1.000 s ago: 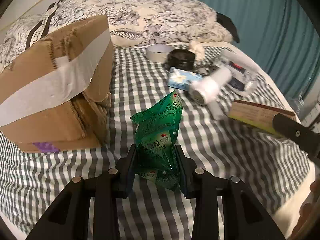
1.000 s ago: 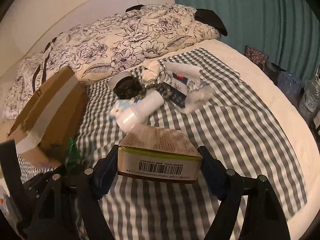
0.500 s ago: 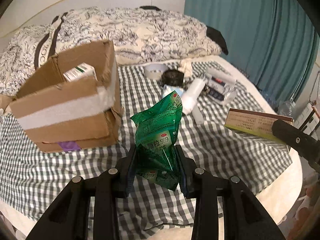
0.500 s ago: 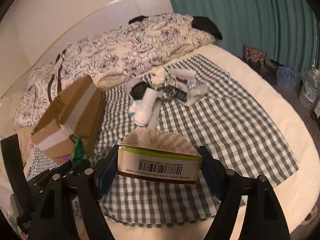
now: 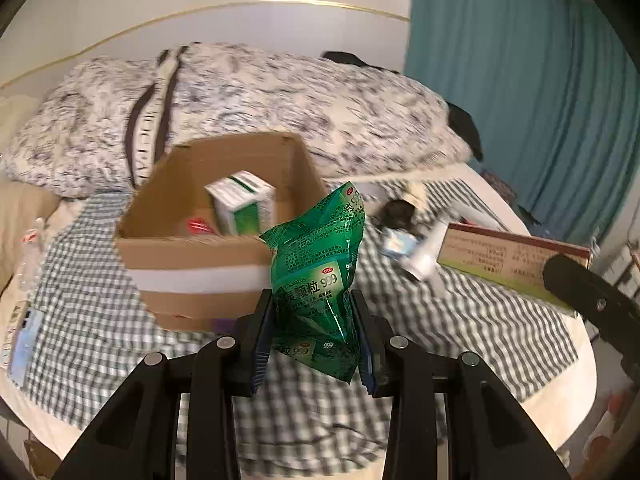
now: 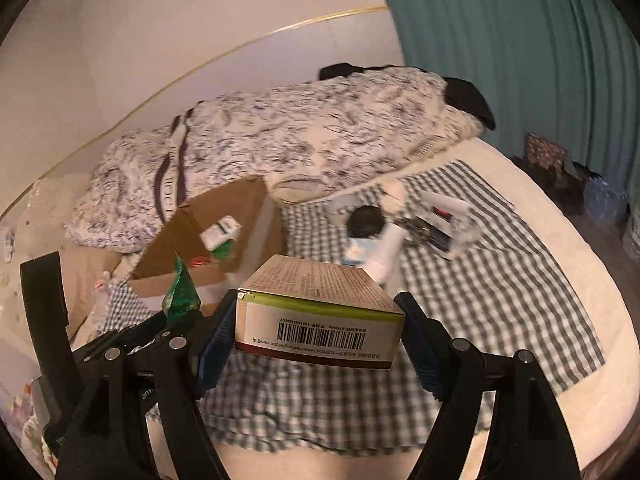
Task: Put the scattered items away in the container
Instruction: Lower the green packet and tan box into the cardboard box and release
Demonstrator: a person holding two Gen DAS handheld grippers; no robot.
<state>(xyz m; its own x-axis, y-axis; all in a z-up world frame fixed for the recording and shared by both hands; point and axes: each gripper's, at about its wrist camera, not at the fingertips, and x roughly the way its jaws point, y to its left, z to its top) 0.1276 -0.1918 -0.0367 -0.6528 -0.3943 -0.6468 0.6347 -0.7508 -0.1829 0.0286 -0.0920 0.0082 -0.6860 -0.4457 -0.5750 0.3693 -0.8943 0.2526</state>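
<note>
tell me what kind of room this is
Most likely a bedroom: the work surface is a bed under a checked sheet, a floral duvet is bunched at its head, and a teal curtain hangs alongside.

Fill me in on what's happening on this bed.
A person is tidying loose items into a cardboard box with two handheld grippers. The left gripper holds a green sachet; the right gripper holds a carton. Both are in the air, near the box. It already holds a white-green packet. More clutter lies on the checked cloth.
</note>
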